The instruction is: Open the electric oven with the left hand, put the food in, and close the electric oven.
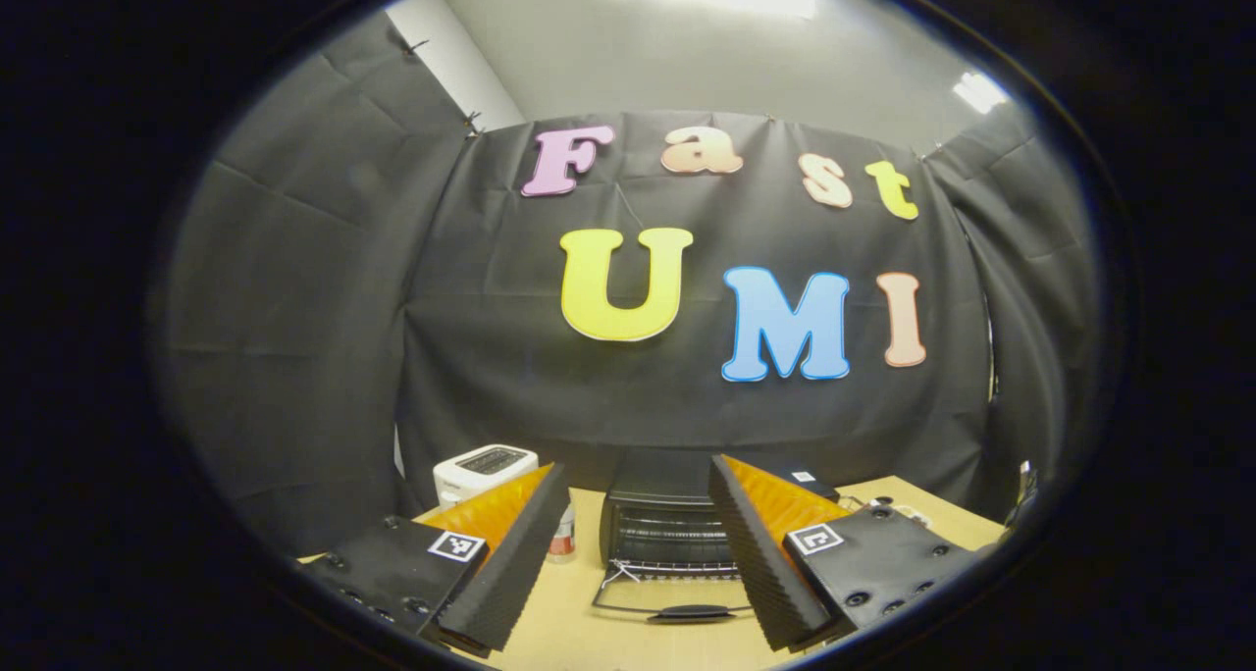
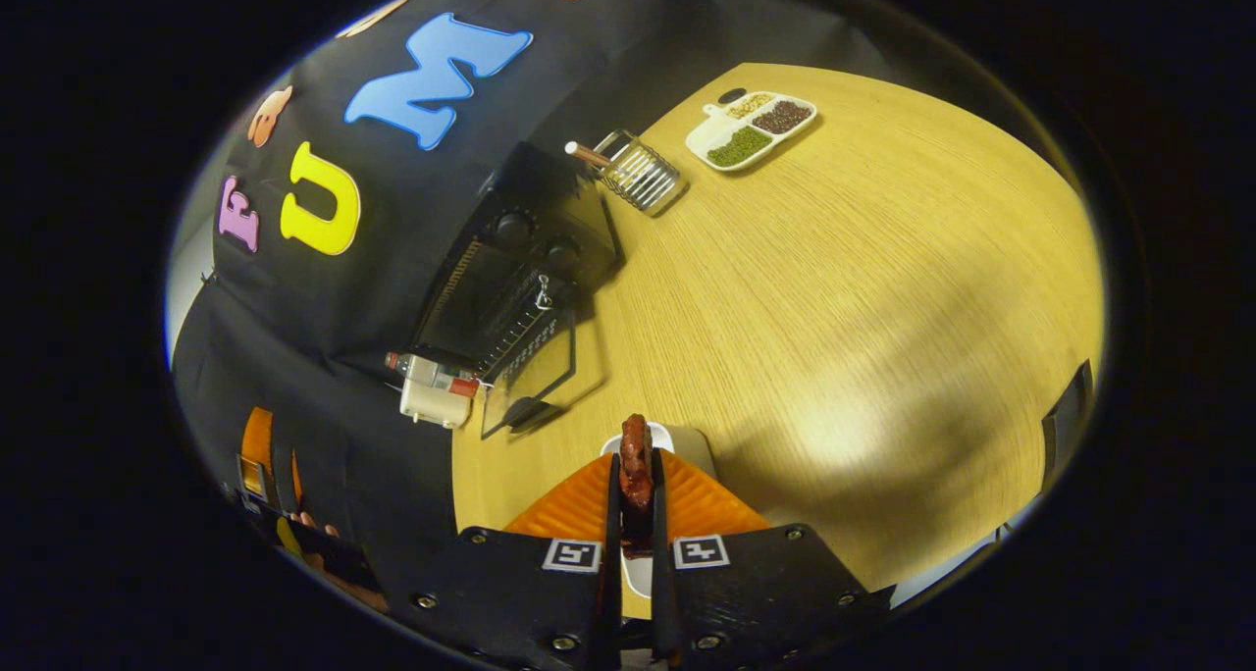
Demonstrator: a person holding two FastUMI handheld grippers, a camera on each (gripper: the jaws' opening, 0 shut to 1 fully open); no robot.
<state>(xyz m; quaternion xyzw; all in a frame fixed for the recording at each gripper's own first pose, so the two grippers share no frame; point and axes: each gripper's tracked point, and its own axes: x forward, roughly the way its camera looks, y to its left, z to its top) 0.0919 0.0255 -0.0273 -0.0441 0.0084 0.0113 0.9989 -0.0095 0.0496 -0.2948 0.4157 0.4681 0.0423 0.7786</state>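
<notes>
item one: the left gripper [image 1: 638, 553], seen in the left gripper view, its two fingers spread wide with nothing between them. we place it at 6 o'clock of the view, facing the electric oven [image 1: 677, 524], which stands on the wooden table [image 1: 579, 632] with its glass door [image 1: 677, 607] dropped flat toward us. at 9 o'clock of the oven stand a small bottle [image 1: 562, 537] and a white toaster [image 1: 483, 470].

item two: the right gripper [image 2: 636, 490], in the right gripper view, both fingers pressed on a dark red piece of food [image 2: 635, 465], held over a white plate [image 2: 677, 445]. the oven [image 2: 520, 279] lies at 11 o'clock of the food, well apart from it, door [image 2: 530, 377] open.

item three: a wire rack [image 2: 640, 173] just beside the oven, and a divided tray [image 2: 751, 129] of beans and grains at 1 o'clock.
</notes>
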